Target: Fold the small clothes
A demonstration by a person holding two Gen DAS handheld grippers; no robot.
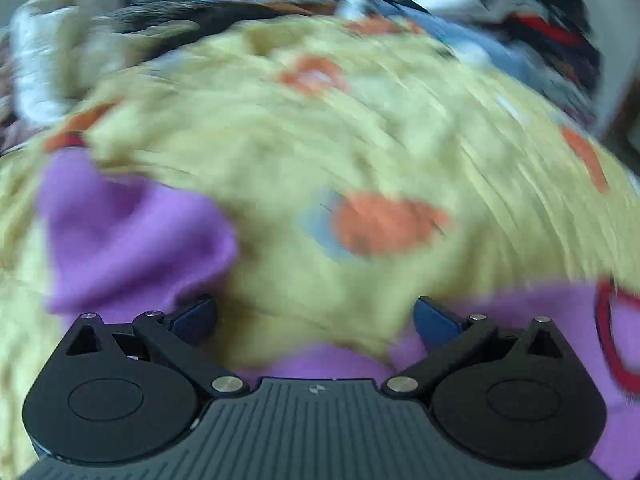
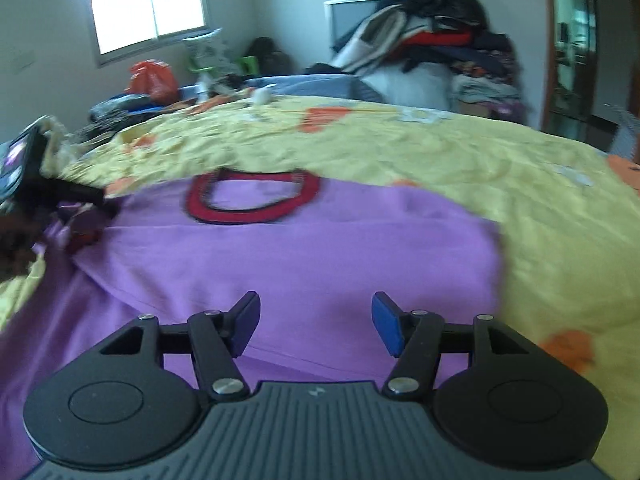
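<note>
- Purple shirt (image 2: 304, 256): soft, matte knit, lying flat on the bed straight ahead of your right gripper (image 2: 316, 326), with a folded edge running just past the fingertips.
- Its neckline is a red ribbed collar (image 2: 252, 200) with a dark trim, an oval loop further ahead of that gripper and a little to its left.
- Your right gripper's jaws stand apart, blue pads facing each other, with only purple cloth showing between them; whether the pads touch the fabric is not clear.
- Yellow bedsheet (image 2: 520, 184) is crumpled and thin, printed with orange and pale blue blotches, and spreads beyond the shirt on all sides.
- Your left gripper (image 1: 316, 316) also has its jaws wide apart, with nothing between the pads.
- Heavy motion blur smears the left wrist view; a rounded lobe of the purple shirt (image 1: 132, 236) sits ahead-left of the fingers, and more of it runs under the tool to the right, where the collar (image 1: 612, 328) is cut off by the frame edge.
- At the left edge of the right wrist view, the other tool (image 2: 44, 188) appears dark and blurred, only partly visible.
- Far beyond the bed, a pile of clothes (image 2: 436, 36) is heaped against the wall.
</note>
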